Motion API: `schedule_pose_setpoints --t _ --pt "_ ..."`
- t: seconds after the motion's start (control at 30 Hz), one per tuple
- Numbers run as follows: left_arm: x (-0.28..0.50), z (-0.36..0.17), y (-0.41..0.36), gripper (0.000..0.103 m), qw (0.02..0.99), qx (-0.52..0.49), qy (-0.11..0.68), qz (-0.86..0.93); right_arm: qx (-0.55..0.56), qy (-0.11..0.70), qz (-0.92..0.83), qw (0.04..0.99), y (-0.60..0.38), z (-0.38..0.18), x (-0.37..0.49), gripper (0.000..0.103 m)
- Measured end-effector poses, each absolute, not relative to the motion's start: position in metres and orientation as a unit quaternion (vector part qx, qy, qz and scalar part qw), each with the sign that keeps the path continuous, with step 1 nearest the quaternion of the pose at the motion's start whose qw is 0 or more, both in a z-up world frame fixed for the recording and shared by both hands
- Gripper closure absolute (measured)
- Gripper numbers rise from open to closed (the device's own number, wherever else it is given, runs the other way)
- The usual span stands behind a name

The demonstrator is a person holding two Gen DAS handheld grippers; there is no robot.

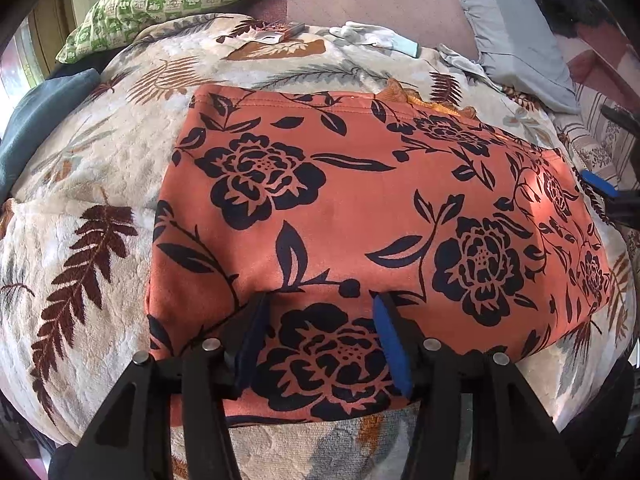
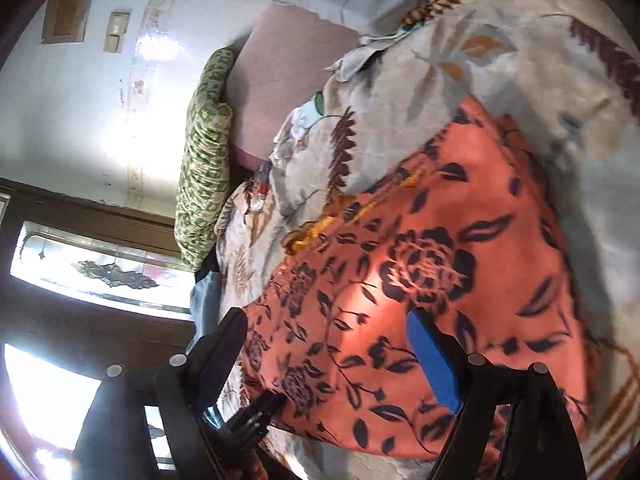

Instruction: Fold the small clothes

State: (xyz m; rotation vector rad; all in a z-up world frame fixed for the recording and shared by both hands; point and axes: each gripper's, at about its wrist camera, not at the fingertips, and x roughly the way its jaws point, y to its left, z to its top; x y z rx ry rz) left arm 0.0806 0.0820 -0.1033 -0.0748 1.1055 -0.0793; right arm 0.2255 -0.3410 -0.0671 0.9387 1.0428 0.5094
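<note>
The left tool [image 1: 318,340] stands apart over the near edge of the garment [image 1: 360,208], gripping nothing. The garment lies folded on the blanket [image 1: 80,200], its long axis left to right. The right tool [image 2: 332,360], also apart, hovers at its far right end.

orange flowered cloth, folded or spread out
Folded: the orange flowered cloth lies as a compact rectangle with doubled edges on the leaf-print blanket.

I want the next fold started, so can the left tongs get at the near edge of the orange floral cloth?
Probably yes: the left tongs stand open right over the near edge of the orange black-flowered cloth, with nothing lying between.
</note>
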Motion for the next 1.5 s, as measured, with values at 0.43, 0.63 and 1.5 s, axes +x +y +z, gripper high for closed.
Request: schedule_pose_setpoints --t 0.43,0.63,1.5 --pt "0.086 -0.104 0.075 0.037 0.845 -0.027 0.533 -0.040 0.432 0.493 0.228 0.720 -0.298 -0.102 0.285 0.019" --pt "0.089 -0.089 0.082 0.037 0.834 -0.035 0.551 -0.014 0.464 0.508 0.183 0.702 -0.317 -0.119 0.285 0.019" --pt "0.037 -0.052 0.130 0.037 0.843 -0.129 0.522 0.034 0.556 0.448 0.072 0.697 -0.441 -0.137 0.077 0.019"
